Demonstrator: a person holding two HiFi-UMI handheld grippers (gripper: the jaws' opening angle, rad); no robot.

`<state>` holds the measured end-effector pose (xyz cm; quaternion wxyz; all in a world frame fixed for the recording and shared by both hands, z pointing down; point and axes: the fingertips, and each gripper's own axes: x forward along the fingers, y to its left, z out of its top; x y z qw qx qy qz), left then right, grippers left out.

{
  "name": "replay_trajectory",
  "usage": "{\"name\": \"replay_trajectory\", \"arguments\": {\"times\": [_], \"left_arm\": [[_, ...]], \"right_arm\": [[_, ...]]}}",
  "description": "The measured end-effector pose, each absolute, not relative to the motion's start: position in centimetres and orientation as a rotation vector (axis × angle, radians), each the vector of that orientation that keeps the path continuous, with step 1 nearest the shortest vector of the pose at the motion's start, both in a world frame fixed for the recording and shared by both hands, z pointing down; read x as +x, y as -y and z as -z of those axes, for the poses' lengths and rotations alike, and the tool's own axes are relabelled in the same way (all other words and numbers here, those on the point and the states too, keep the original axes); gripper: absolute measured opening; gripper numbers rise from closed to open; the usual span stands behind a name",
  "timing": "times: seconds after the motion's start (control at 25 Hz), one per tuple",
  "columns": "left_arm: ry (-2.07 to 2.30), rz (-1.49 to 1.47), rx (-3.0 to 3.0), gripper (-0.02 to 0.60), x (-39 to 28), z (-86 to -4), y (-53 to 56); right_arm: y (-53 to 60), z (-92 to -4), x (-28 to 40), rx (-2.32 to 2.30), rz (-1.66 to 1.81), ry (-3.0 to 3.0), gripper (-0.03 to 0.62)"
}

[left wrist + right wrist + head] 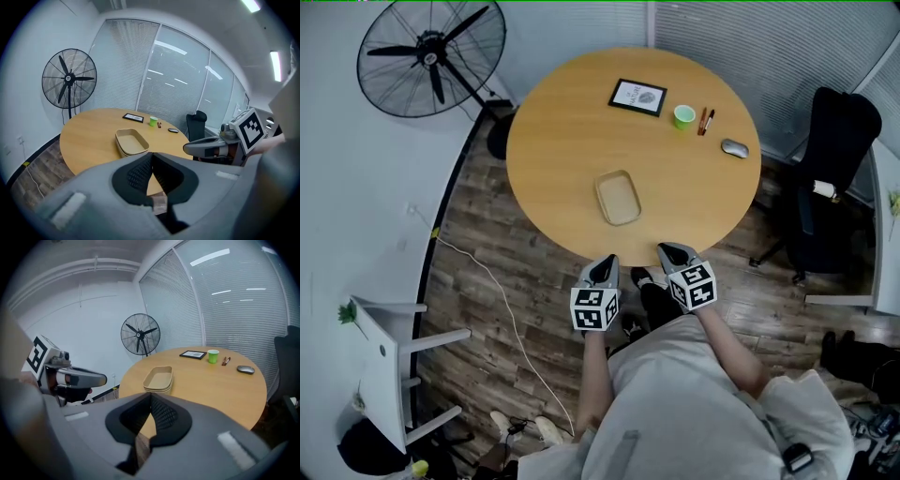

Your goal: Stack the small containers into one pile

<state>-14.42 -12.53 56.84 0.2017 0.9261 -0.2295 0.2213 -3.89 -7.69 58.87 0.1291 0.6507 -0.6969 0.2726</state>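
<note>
Left gripper (607, 264) is held at the near edge of the round light-wood table (572, 131). Its jaws are closed together with nothing between them. Right gripper (667, 251) is just beside it at the same edge, with its jaws also pressed together and empty. Both point toward the tabletop and tilt downward. Neither touches a container.

The shallow beige rectangular containers (618, 198) sit nested in one pile around mid-table, a little toward the near edge and apart from both grippers. The exact count is unclear.

Farther back there is a grey computer mouse (734, 148) to the right. Beyond it are two pens (706, 121), a small green cup (683, 115) and a black-framed picture (637, 97) lying flat.

On the floor beyond the table are a black standing fan (431, 58) to the left and a black office chair (834, 159) to the right.
</note>
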Motion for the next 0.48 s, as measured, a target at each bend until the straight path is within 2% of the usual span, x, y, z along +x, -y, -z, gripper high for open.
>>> {"name": "replay_trajectory", "arguments": {"times": [0.48], "left_arm": [[0.661, -0.539, 2.627, 0.003, -17.5, -55.6, 10.0]], "right_arm": [[3.5, -58.6, -5.7, 1.999, -0.783, 2.005, -0.003]]}}
